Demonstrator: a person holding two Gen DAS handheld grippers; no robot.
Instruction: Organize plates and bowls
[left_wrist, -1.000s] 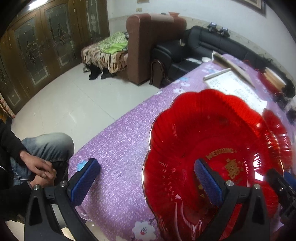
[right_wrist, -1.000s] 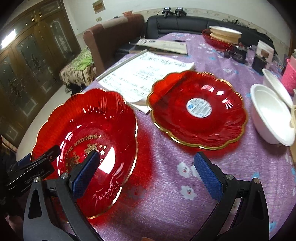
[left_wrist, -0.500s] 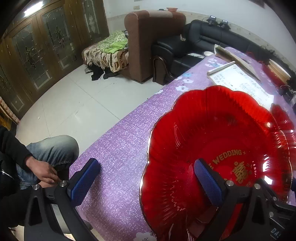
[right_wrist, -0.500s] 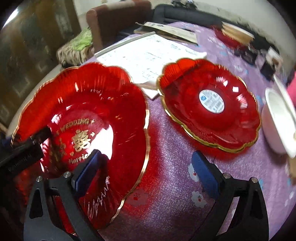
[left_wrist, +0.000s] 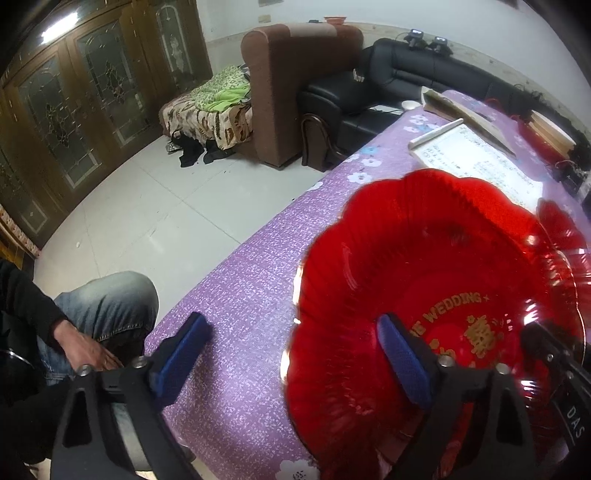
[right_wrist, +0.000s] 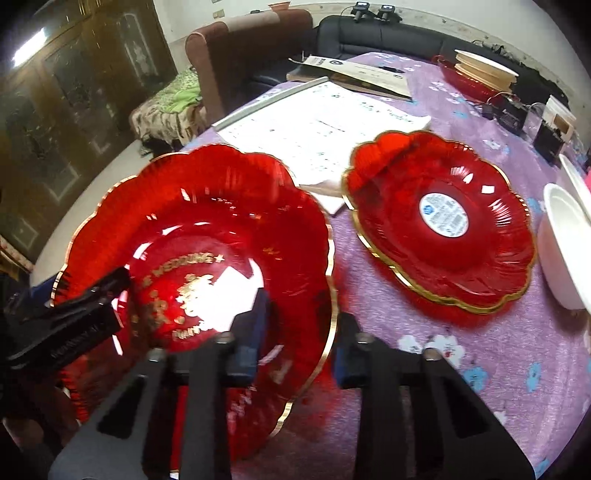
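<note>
Closing in on the near rim of the red plate (right_wrist: 207, 236), the right gripper (right_wrist: 299, 332) now has its two blue pads far nearer together than a second ago, when they stood wide apart over the tablecloth. One pad sits inside the plate and the other just outside its gold edge, so the rim runs between them; the view is blurred, and whether the pads already press on it cannot be told.

The left gripper (left_wrist: 291, 354) has also just been narrowing, though only a little, and its jaws are plainly apart. Its right pad lies over the inside of the same plate (left_wrist: 424, 258) near the gold lettering, and its left pad hangs over the purple tablecloth (left_wrist: 240, 295), clear of the rim. The plate's left edge lies between them, not clamped.

That plate sits at the near left corner of the table, about where it was before. A second red plate (right_wrist: 443, 221) with a round white sticker lies apart to its right, unmoved, with white bowls (right_wrist: 561, 243) beyond it. White printed paper (right_wrist: 317, 125) lies behind both plates. A person's hand (left_wrist: 85, 350) rests on a knee beside the table.
</note>
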